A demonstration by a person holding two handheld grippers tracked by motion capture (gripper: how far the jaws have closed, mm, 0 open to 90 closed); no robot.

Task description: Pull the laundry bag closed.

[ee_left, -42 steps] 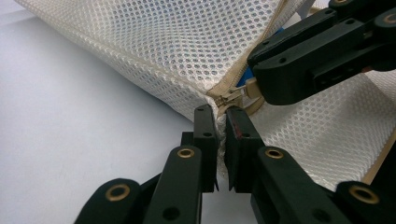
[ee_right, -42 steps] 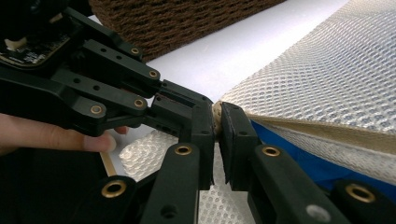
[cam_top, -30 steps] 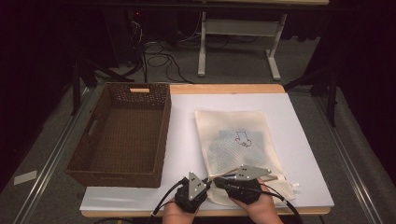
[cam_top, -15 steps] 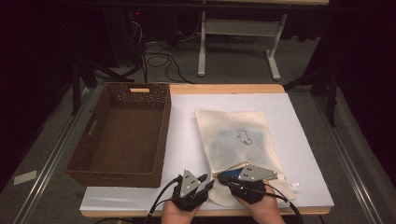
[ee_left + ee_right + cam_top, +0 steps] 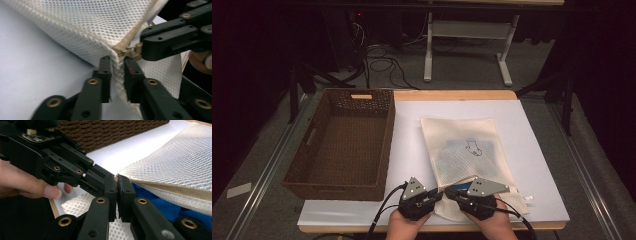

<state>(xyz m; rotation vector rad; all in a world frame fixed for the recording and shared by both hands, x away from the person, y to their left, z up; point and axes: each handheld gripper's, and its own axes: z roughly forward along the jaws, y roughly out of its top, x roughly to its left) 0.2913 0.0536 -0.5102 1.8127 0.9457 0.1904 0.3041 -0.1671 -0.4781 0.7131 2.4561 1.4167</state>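
Observation:
A cream mesh bag [image 5: 467,150] with a small printed figure lies on the white board [image 5: 412,130]. Something blue [image 5: 160,200] shows inside it through the mouth. Both grippers meet at the bag's near left corner. In the left gripper view, my left gripper [image 5: 117,62] pinches the mesh [image 5: 100,22] just below the zipper's end; its jaws have just been closing on that fabric. The right gripper [image 5: 143,48] holds the tan zipper pull [image 5: 138,48]. In the right gripper view, my right gripper [image 5: 117,180] stands shut, with the left gripper [image 5: 100,173] close against it.
A brown wicker basket [image 5: 337,187] stands empty on the left, its long side against the white board. The board's near edge runs just under both hands. Cables and a table's metal legs lie on the floor beyond.
Both hands stay at the bag's near corner. The left gripper has edged slightly farther up the table; the bag lies as before.

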